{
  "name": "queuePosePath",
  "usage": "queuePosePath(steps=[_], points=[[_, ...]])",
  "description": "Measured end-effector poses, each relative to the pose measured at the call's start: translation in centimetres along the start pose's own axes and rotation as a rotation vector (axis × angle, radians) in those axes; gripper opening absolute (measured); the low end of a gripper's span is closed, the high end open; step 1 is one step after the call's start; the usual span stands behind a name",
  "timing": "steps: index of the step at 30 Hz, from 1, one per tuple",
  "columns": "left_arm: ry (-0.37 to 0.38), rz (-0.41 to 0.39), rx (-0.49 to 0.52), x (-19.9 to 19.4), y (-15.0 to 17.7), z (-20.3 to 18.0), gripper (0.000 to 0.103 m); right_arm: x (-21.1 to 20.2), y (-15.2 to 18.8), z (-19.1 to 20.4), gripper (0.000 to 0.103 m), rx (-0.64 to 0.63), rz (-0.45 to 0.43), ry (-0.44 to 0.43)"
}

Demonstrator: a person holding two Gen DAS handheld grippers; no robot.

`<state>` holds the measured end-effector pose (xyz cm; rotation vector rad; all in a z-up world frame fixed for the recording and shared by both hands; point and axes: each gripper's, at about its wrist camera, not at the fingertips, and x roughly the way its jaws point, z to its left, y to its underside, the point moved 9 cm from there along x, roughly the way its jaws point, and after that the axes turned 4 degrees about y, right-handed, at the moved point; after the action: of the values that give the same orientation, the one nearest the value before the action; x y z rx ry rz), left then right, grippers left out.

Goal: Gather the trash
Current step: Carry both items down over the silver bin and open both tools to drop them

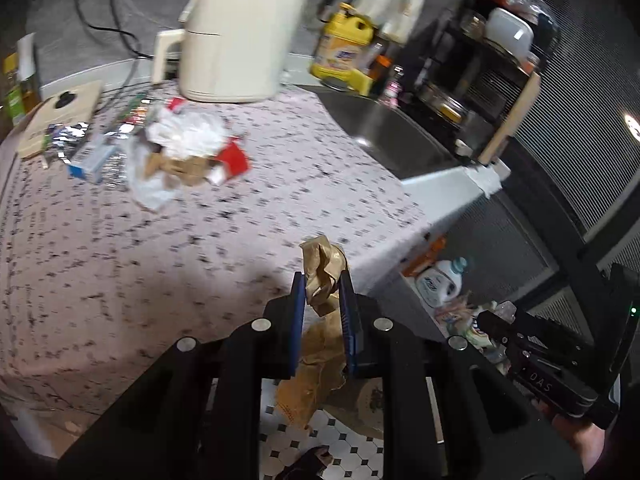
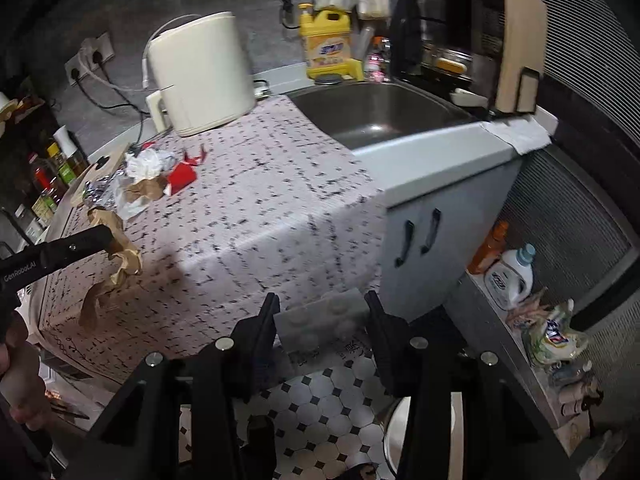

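My left gripper (image 1: 323, 280) is shut on a crumpled brown paper bag (image 1: 322, 276) and holds it off the front edge of the patterned counter (image 1: 160, 240); the bag hangs down below the fingers. It also shows in the right wrist view (image 2: 116, 264). A trash pile (image 1: 180, 152) of white tissue, brown paper, red wrapper, foil and a small box lies at the far left of the counter, and shows in the right wrist view (image 2: 152, 180). My right gripper (image 2: 320, 308) is shut on a clear grey plastic container (image 2: 320, 324) held over the floor by the counter corner.
A cream air fryer (image 1: 236, 36) stands at the back of the counter. A steel sink (image 2: 380, 116) lies to the right, with a yellow detergent bottle (image 2: 326, 44) and a dish rack (image 2: 460, 40) behind it. Bottles and bags (image 2: 520, 280) stand by the cabinet (image 2: 440, 216) on the floor.
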<state>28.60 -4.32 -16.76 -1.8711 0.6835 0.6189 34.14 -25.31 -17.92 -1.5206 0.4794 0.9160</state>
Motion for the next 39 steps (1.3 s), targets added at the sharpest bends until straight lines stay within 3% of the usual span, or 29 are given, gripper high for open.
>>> queuePosePath(steps=[6,11,15,16,17,18,39], points=[[0.086,0.046,0.072,2.8,2.5,-6.8,0.017,-1.5,3.6,-10.2,0.043,0.121,0.030,0.130],[0.140,0.095,0.103,5.1,5.0,-11.2,0.017,-2.3,7.2,-15.7,0.043,0.177,0.065,0.193],[0.174,0.127,0.124,6.5,6.7,-14.0,0.017,-2.5,9.5,-18.0,0.046,0.223,0.104,0.199],[0.181,0.135,0.126,6.8,7.1,-14.5,0.017,-2.6,10.1,-18.6,0.053,0.236,0.116,0.198],[0.189,0.144,0.131,7.2,7.6,-15.2,0.017,-2.7,10.4,-19.1,0.070,0.251,0.122,0.206],[0.196,0.155,0.135,7.5,8.0,-15.7,0.017,-3.1,10.7,-19.8,0.078,0.267,0.115,0.219],[0.409,0.424,0.337,14.4,17.7,-31.6,0.018,-11.0,18.4,-29.6,0.079,0.460,0.095,0.366]])
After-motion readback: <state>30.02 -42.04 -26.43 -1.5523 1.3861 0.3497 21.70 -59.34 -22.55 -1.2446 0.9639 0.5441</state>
